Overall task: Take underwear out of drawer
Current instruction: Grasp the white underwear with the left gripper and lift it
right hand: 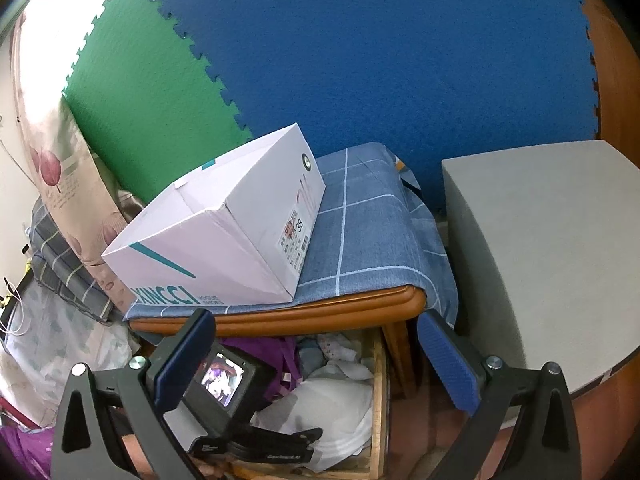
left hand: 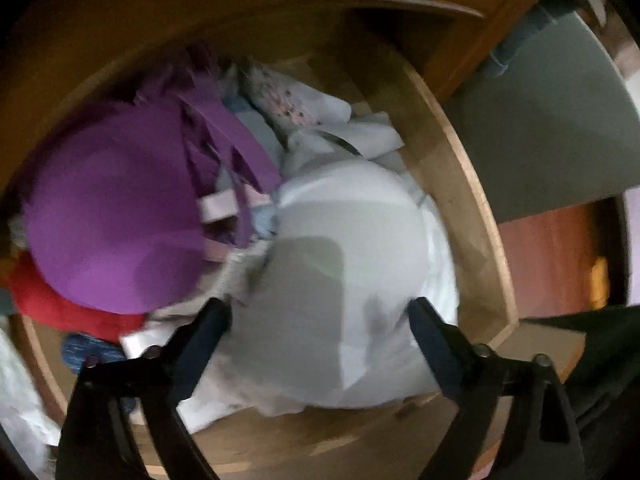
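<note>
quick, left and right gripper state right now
left gripper: open, over the white bra, nothing gripped.
right gripper: open, empty.

The left gripper (left hand: 320, 316) points steeply downward with jaws spread apart, while the right gripper (right hand: 316, 336) hangs tilted downward, jaws wide.

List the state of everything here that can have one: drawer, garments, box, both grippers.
drawer: pulled open, full of garments
white bra: lying on top, between the left fingers, not gripped
purple bra: lying in the drawer, untouched
shoe box: closed, on the blue cloth
left gripper: open, over the drawer
right gripper: open, empty
</note>
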`<state>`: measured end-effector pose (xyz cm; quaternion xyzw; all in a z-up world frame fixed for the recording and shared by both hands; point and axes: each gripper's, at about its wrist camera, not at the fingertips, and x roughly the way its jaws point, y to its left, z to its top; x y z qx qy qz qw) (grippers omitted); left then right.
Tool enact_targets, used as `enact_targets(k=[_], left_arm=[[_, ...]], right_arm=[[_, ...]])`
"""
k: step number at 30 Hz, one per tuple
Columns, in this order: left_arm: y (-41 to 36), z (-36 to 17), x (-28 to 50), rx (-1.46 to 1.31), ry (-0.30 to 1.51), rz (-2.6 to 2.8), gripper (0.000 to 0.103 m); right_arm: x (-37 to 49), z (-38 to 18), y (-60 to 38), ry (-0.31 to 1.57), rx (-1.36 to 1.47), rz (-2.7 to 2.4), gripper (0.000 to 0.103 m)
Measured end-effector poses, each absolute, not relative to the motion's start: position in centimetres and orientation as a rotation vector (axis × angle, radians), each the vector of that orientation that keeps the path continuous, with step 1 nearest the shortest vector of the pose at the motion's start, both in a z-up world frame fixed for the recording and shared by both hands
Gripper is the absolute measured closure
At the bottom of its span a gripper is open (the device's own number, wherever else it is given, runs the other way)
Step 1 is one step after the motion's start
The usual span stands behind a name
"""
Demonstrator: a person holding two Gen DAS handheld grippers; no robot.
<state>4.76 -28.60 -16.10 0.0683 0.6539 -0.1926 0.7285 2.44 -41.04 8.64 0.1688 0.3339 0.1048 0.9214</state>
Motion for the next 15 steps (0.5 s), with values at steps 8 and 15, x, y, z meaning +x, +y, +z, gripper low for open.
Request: enact_targets(k=[8, 15], left_arm=[[-31.8, -15.9, 2.4, 0.132, 1.384, -0.505, 0.096], [-33.1, -12.1, -2.2, 0.066, 1.247, -0.509, 0.096]], right_arm=[[2.5, 8.6, -41.5, 0.684, 0.358, 0.205, 0.000], [2.6, 8.1, -42.7, 0.696, 0.385, 0.160, 0.000]])
